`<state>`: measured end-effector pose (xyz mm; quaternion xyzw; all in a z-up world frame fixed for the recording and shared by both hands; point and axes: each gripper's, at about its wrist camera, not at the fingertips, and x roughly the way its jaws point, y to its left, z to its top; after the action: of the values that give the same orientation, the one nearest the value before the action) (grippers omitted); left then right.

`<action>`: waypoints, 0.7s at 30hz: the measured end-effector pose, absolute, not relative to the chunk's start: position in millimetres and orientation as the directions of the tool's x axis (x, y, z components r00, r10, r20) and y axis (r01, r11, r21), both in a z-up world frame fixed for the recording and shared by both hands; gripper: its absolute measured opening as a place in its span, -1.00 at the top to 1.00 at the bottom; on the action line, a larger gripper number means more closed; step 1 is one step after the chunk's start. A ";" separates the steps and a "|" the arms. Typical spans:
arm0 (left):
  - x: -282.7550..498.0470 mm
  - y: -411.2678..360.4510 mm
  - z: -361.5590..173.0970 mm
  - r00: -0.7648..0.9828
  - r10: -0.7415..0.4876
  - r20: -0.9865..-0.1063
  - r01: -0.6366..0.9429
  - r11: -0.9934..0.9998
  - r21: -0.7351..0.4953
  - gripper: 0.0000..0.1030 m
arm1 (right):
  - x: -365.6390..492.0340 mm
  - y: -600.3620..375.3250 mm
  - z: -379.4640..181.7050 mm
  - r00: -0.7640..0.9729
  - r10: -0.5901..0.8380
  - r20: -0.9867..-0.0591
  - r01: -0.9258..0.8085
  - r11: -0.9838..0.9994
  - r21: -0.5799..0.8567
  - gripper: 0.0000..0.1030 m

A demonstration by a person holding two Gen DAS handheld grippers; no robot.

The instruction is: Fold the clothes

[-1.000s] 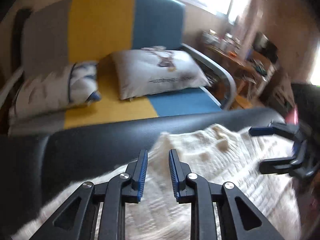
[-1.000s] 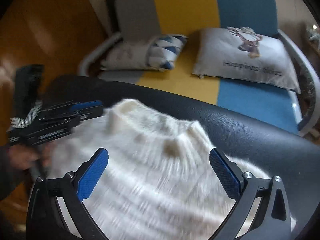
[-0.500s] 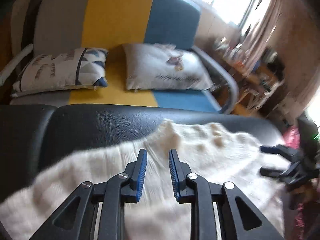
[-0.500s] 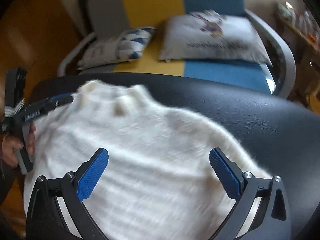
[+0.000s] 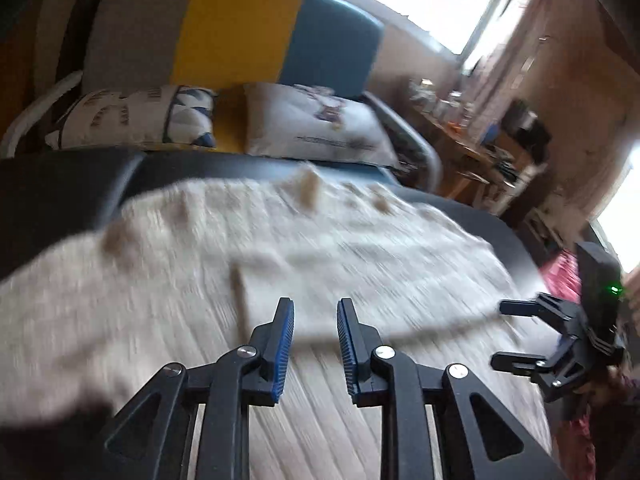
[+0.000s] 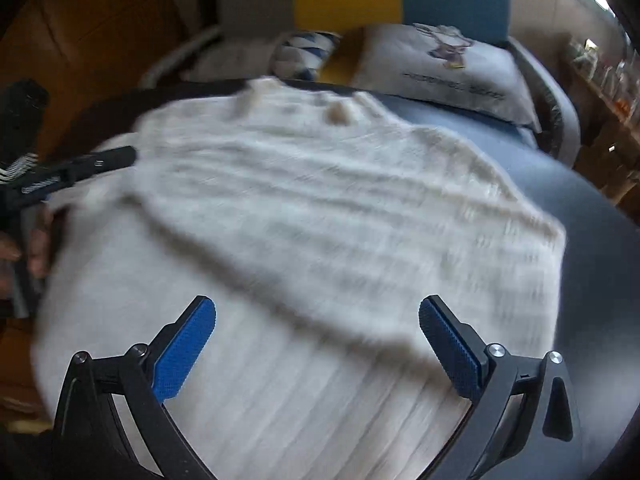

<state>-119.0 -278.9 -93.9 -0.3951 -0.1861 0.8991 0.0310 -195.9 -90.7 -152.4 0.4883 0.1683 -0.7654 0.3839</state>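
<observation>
Your left gripper (image 5: 315, 336) hangs over the near half of the cream sweater (image 5: 256, 264), its blue pads a narrow gap apart with nothing pinched between them. From the left wrist, that sweater lies spread on the black leather surface (image 5: 72, 184), blurred, with the colour-block sofa (image 5: 240, 28) beyond it and your right gripper (image 5: 520, 332) at the sweater's right edge.

From the right wrist, your right gripper (image 6: 316, 336) stands wide open above the sweater (image 6: 320, 208), gripping nothing. Your left gripper (image 6: 96, 162) reaches the sweater's left edge, a hand (image 6: 36, 240) just below it.
</observation>
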 end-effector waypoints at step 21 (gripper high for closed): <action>42.7 -242.8 -117.9 -0.676 0.190 -0.712 0.187 -0.890 -0.416 0.57 | -62.0 -41.4 -138.0 -0.322 -0.420 -0.849 0.692 -0.716 0.092 -1.00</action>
<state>42.7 -242.8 -117.9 -0.4022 -0.2345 0.8850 0.0009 -62.0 -41.4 -138.0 0.4675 0.1454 -0.7998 0.3474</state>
